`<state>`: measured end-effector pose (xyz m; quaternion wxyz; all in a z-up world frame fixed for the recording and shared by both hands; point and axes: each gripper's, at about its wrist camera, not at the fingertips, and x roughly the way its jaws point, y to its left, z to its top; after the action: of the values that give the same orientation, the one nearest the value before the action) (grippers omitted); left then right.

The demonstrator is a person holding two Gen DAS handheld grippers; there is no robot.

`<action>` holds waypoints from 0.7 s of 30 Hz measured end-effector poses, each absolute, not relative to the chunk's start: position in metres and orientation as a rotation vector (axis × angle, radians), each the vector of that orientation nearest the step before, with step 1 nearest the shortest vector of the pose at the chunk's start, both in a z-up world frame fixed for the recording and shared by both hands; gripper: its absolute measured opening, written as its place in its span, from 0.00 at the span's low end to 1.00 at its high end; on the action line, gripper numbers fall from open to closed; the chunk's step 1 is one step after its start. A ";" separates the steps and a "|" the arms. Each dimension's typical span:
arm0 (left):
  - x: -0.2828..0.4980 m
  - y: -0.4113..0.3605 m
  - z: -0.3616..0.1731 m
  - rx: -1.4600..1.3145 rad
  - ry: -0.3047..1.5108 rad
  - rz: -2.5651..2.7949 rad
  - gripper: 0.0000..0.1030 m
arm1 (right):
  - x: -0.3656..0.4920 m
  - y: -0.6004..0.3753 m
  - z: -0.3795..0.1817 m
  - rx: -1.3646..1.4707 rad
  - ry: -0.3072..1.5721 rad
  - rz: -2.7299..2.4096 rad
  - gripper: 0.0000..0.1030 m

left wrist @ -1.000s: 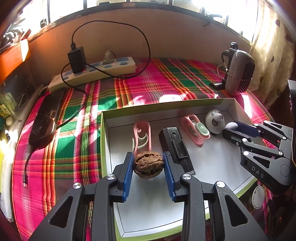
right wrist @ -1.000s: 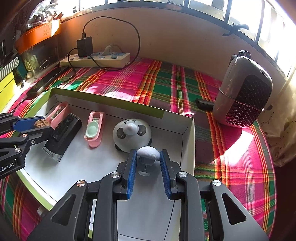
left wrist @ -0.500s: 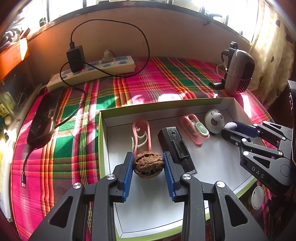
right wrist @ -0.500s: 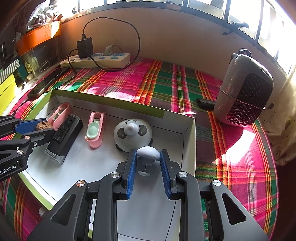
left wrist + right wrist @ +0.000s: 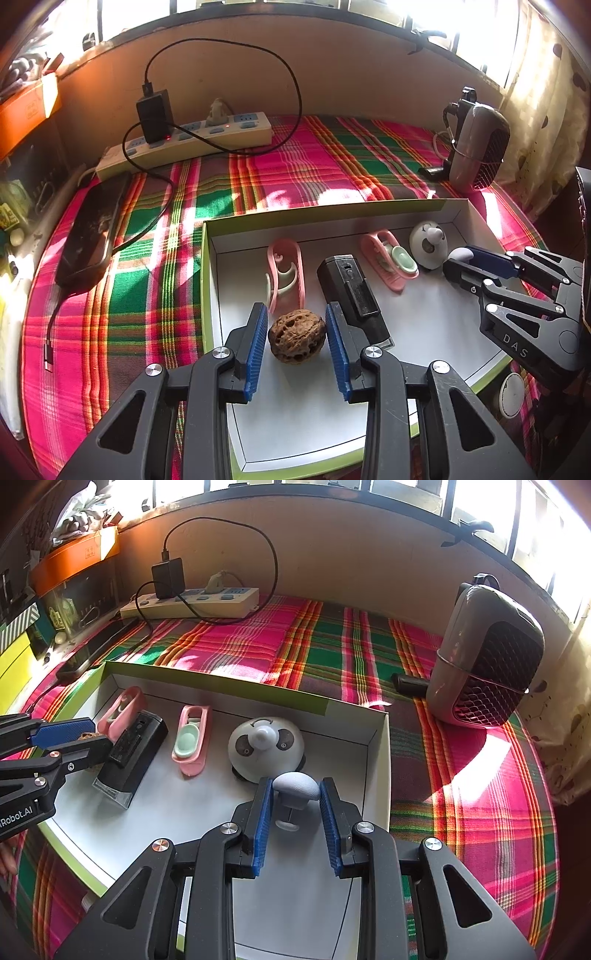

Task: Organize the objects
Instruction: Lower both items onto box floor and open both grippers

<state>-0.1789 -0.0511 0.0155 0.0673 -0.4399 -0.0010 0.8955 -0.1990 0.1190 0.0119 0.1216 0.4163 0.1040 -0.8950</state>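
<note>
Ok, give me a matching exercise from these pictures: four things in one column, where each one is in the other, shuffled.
Things:
1. walnut
2. grey mushroom-shaped knob
3. power strip
4. black phone

Places:
A. in the jaws of the right gripper
B. flat on the plaid cloth, outside the box
C. in the jaws of the left gripper
D. along the back wall

Pairs: 1-C, 2-A, 3-D, 4-B
</note>
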 end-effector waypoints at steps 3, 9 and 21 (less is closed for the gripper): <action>-0.178 -0.052 0.017 -1.326 -0.010 2.702 0.30 | -0.198 0.120 0.014 1.210 0.294 -2.617 0.29; -0.173 -0.053 0.021 -1.310 -0.018 2.704 0.30 | -0.194 0.122 0.018 1.193 0.268 -2.625 0.34; -0.158 -0.056 0.034 -1.269 -0.027 2.724 0.30 | -0.179 0.126 0.031 1.163 0.230 -2.653 0.35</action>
<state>-0.1576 -0.0562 0.0336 0.0681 -0.4214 -0.0090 0.9043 -0.1793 0.1262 0.0309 0.1178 0.3975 0.0788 -0.9066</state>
